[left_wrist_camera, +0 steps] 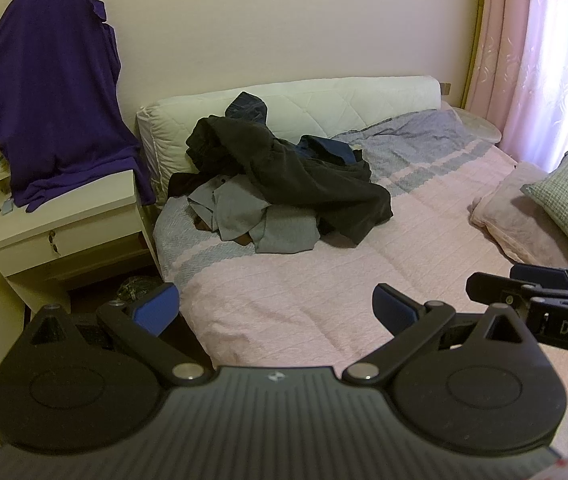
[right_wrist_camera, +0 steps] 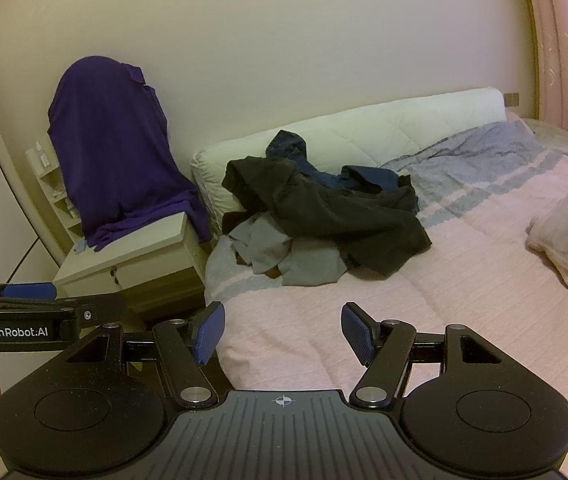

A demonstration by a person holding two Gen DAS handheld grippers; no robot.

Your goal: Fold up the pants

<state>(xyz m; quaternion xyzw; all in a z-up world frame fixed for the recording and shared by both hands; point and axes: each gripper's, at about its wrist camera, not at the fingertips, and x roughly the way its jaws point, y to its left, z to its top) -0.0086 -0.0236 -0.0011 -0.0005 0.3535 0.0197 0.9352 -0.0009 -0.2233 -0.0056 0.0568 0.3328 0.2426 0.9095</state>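
Bed (left_wrist_camera: 324,280) lying ahead; my left claw (left_wrist_camera: 275,312) and right claw (right_wrist_camera: 284,332) hovering apart, empty. Tangled clothes pile (left_wrist_camera: 284,196) beyond risking snagging several garments together.

Heap of clothes (left_wrist_camera: 284,188) on the bed (left_wrist_camera: 324,300), at its far left part, against the headboard cushion (left_wrist_camera: 324,104) behind. Left of the bed, a nightstand (left_wrist_camera: 67,224) with a draped cloth (left_wrist_camera: 59,100) on top. Pillows (left_wrist_camera: 544,208) at the bed's right side.
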